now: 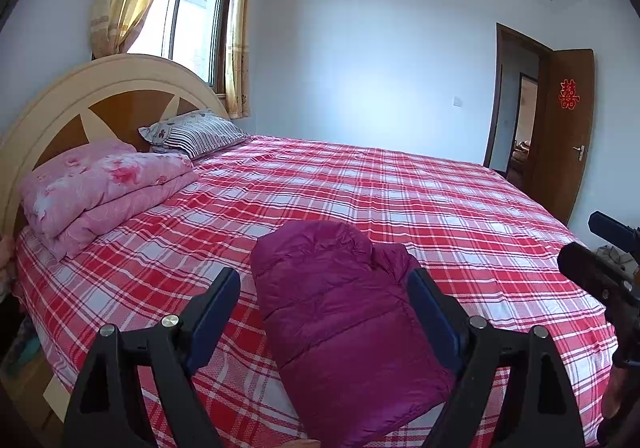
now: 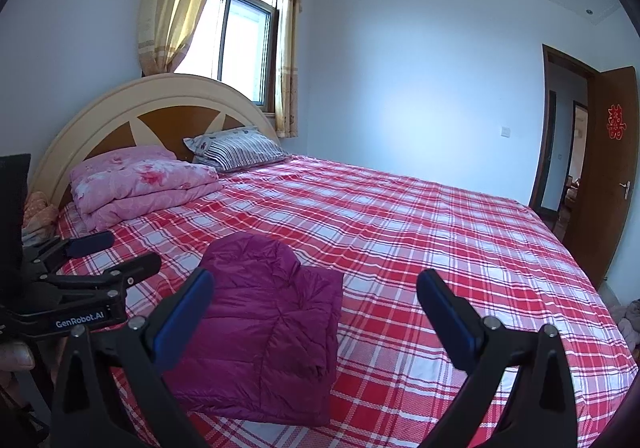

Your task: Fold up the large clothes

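- Left wrist view: low at the near edge of the bed (image 1: 400, 188), facing across it toward the headboard (image 1: 100, 96) and window (image 1: 192, 16); folded purple jacket (image 1: 340, 308) close below.
- Right wrist view: just beside, same heading, jacket left of centre.
- Shared: bed, jacket, headboard, window, door (image 1: 564, 128).

Folded purple jacket (image 2: 276, 324) lying near bed's (image 2: 440, 232) front edge, between wide-open right gripper (image 2: 316, 312) fingers, untouched.
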`<state>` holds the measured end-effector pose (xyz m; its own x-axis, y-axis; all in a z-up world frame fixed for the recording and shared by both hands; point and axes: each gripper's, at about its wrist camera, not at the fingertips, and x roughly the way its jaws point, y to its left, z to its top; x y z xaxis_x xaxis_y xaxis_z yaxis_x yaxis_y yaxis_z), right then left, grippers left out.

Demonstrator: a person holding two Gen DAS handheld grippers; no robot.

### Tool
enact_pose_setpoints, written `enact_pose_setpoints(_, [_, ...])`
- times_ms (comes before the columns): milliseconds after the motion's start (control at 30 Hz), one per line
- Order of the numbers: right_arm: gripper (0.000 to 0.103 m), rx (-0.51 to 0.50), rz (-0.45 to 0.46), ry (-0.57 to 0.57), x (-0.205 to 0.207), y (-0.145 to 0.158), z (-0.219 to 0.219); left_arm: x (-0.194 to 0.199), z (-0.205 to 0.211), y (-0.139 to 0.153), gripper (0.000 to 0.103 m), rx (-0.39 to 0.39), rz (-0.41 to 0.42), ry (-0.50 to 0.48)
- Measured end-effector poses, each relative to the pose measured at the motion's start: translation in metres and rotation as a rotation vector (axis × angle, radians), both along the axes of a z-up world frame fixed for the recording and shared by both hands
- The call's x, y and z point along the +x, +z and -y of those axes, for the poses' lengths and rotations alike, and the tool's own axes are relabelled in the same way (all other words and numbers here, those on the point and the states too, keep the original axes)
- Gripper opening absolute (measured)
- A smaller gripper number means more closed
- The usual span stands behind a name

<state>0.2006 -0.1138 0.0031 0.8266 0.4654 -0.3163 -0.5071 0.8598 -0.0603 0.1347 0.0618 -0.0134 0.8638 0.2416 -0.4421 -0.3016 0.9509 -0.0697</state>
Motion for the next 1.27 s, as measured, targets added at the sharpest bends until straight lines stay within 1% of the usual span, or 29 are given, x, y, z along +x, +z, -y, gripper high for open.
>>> enact_pose_setpoints(267, [0.103, -0.007, -0.002, 0.007, -0.004, -0.007, -0.002, 0.000, 0.008, 0.003, 0.086, 0.020, 0.007, -0.012])
enact_pose_setpoints(700, [0.103, 0.045, 0.003, -0.001, -0.007, -0.007, 0.007, 0.000, 0.009, 0.005, 0.086, 0.025, 0.007, -0.013])
enact_pose_setpoints(1067, [0.103, 0.043, -0.010, 0.005, -0.005, -0.012, 0.006, 0.002, 0.005, -0.001, 0.087, 0.022, -0.015, 0.003])
enact_pose_setpoints(1267, [0.103, 0.039, -0.024, 0.000, -0.003, -0.016, 0.008, 0.001, 0.006, -0.002, 0.087, 0.032, -0.002, -0.004])
